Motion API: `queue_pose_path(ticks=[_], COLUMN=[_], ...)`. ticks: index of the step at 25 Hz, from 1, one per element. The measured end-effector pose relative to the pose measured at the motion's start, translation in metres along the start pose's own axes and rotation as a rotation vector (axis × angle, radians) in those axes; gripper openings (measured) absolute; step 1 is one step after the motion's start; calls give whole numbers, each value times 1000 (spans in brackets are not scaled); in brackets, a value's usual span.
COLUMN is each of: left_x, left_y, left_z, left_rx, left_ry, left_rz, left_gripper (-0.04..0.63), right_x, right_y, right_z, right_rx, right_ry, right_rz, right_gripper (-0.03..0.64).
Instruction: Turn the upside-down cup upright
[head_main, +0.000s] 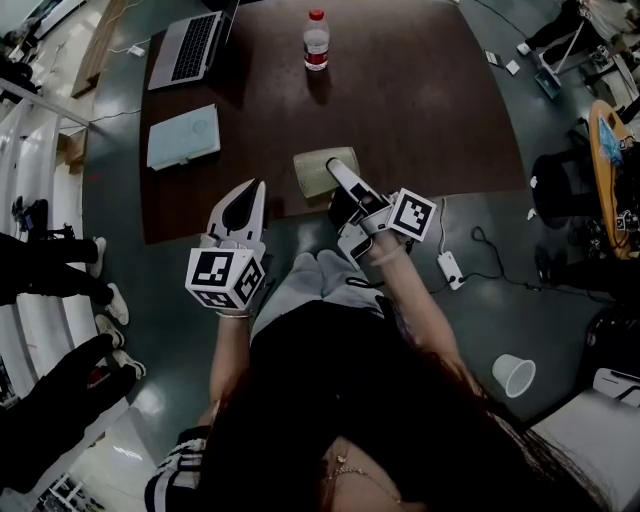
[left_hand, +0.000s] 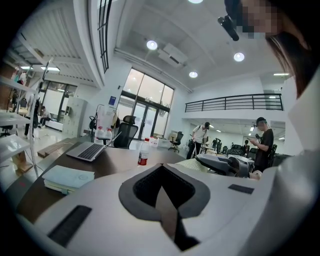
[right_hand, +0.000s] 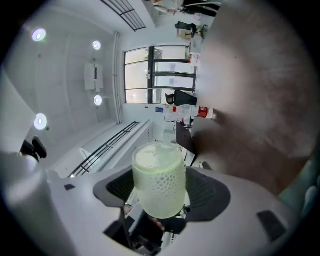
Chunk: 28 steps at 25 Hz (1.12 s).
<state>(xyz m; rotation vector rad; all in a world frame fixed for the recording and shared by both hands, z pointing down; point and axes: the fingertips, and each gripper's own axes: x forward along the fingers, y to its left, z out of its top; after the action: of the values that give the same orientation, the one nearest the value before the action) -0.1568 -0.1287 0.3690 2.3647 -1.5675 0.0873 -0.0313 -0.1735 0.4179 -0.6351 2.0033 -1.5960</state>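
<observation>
A pale green, dotted, see-through cup (head_main: 316, 170) (right_hand: 156, 165) is held over the front edge of the dark brown table (head_main: 420, 110). My right gripper (head_main: 340, 180) (right_hand: 162, 192) is shut on it, one pad on each side, and is rolled over so the cup lies on its side. Which end is the mouth I cannot tell. My left gripper (head_main: 246, 200) (left_hand: 162, 187) hovers to the left of the cup at the table's front edge, jaws shut and holding nothing. In the left gripper view the cup (left_hand: 191, 164) shows at the right, beside the right gripper.
On the table stand a laptop (head_main: 190, 45) at the far left, a water bottle (head_main: 316, 40) at the far middle and a light blue notebook (head_main: 183, 136) left of centre. A white paper cup (head_main: 514, 374) and a power strip (head_main: 450, 268) lie on the floor at the right. People stand at the left.
</observation>
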Motion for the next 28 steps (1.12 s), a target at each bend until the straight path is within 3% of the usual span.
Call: queue_pose_path(ticks=[6, 17, 28], left_x=[-1, 0, 2], left_y=[-9, -24, -32], left_z=[0, -1, 6], left_rx=[-12, -51, -87], left_ry=[-14, -30, -47], left_rz=[-27, -101, -223], left_gripper=[2, 3, 129], right_x=[-5, -12, -6], right_y=[-4, -5, 6], right_z=[-2, 0, -4], right_rx=[175, 197, 223], right_ry=[-28, -2, 32], right_rz=[53, 58, 128], right_gripper=[333, 333, 333])
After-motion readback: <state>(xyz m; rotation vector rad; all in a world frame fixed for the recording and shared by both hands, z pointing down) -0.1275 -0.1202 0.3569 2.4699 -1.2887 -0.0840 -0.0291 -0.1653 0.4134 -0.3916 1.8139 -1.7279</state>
